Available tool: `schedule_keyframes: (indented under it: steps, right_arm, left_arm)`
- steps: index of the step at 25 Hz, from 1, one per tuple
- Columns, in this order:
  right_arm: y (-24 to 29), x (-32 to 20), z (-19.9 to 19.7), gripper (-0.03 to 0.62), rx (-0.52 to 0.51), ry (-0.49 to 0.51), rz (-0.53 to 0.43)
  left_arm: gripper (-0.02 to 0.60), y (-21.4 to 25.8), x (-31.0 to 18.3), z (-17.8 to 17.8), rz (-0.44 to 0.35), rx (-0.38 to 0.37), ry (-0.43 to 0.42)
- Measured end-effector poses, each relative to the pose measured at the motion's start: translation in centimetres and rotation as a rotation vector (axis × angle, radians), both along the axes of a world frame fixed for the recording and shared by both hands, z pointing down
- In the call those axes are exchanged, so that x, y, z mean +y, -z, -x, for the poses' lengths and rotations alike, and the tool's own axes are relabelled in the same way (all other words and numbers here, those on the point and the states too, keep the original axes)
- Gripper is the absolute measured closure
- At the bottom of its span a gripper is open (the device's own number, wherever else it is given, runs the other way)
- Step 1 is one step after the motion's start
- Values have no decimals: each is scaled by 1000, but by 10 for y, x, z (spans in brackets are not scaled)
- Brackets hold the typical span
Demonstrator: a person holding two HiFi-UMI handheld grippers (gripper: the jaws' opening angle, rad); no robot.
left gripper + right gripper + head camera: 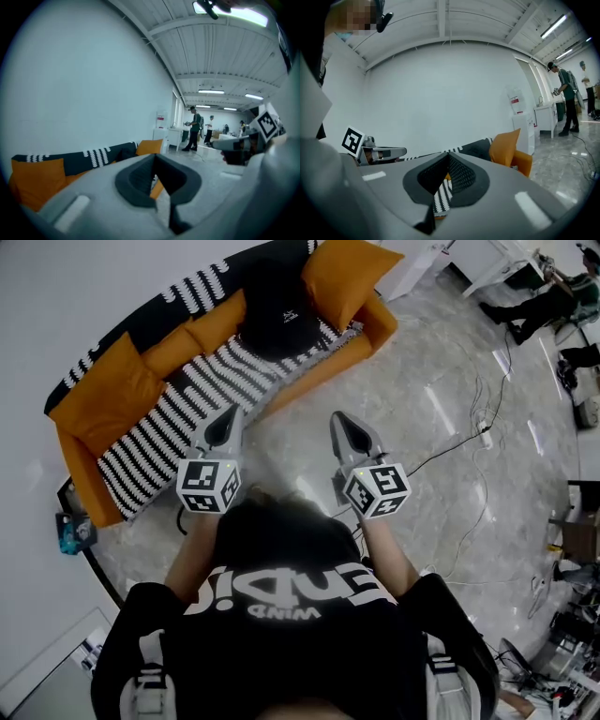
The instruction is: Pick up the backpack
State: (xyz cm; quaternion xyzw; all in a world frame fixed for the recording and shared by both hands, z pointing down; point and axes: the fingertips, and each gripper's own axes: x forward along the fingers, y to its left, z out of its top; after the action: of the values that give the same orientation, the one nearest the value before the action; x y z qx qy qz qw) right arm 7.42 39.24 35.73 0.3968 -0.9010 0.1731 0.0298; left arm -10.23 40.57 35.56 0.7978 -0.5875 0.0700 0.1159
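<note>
Facing the sofa (103, 409) | left claw (228, 423) and right claw (347, 427) closed tight, holding nothing | backpack (278, 310) lies on its seat, well apart: likely pre-reach pose

We look down on an orange sofa (373, 334) standing on a glossy grey floor (441, 381), with a black-and-white striped cover (211, 381) spread over its seat. On the cover lie a black backpack (277, 310) and 2 orange cushions, 1 at the left end (103, 395) and 1 just beside the backpack (347, 273). A cable (441, 451) with a power strip (485, 437) lies on the floor.
</note>
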Motion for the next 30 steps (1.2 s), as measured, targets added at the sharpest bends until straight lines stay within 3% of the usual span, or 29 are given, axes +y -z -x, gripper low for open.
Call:
schedule_keyframes:
  steps: [7,17,22,30]
  right_arm:
    - [-13,-10,-52,595,23,-6,0]
    - [-19,-58,-77,595,10,-31,0]
    - [-27,-104,-74,595,16,-38,4]
    - [-26,-218,-57,595,12,-54,30]
  left_arm:
    - [583,-10,-6,-30,-8,-11,40]
    - [583,-10,-49,-48,-28,-23,55]
    - [583,-21,-97,-47,-27,-9,45]
    - [583,-25,-213,-28,-23,7,30]
